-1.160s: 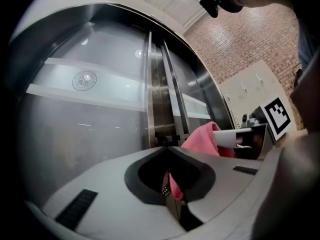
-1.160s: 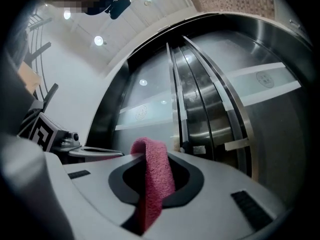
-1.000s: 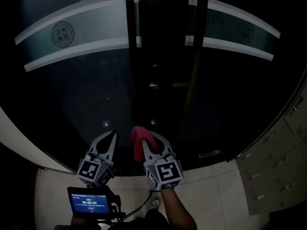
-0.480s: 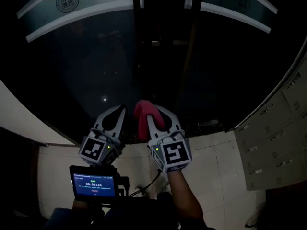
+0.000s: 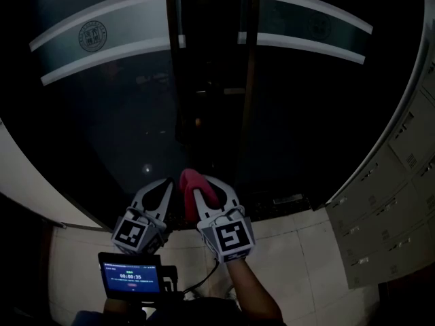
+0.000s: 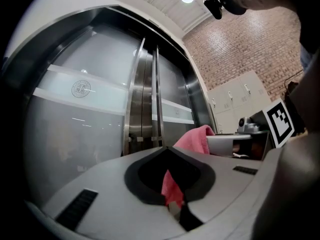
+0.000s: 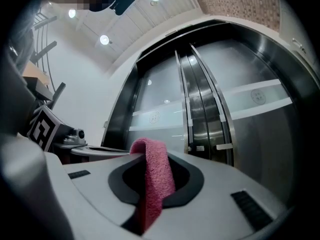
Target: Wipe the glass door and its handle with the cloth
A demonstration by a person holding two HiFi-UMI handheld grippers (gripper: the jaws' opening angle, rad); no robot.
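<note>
The dark glass door (image 5: 115, 121) fills the head view, with a frosted band and a round emblem (image 5: 92, 36) across it. Two vertical steel handle bars (image 5: 178, 66) (image 5: 245, 66) run down its middle seam. My right gripper (image 5: 206, 187) is shut on a pink cloth (image 5: 191, 182) that folds over its tips and hangs down; the same cloth (image 7: 154, 174) shows in the right gripper view. Close to its left, my left gripper (image 5: 165, 183) is shut with nothing held. Both are low, short of the glass. In the left gripper view the handle bars (image 6: 142, 99) stand ahead of the left gripper (image 6: 164, 149).
Grey lockers (image 5: 401, 182) line the right wall. Pale floor tiles (image 5: 299, 263) lie below the door's threshold. A small lit screen (image 5: 129, 275) sits under my left hand. A white wall (image 5: 20, 189) curves in at the left.
The head view has shifted, so the door's frosted band and handles sit further into the picture. Both grippers stay side by side, the cloth still held in the right one.
</note>
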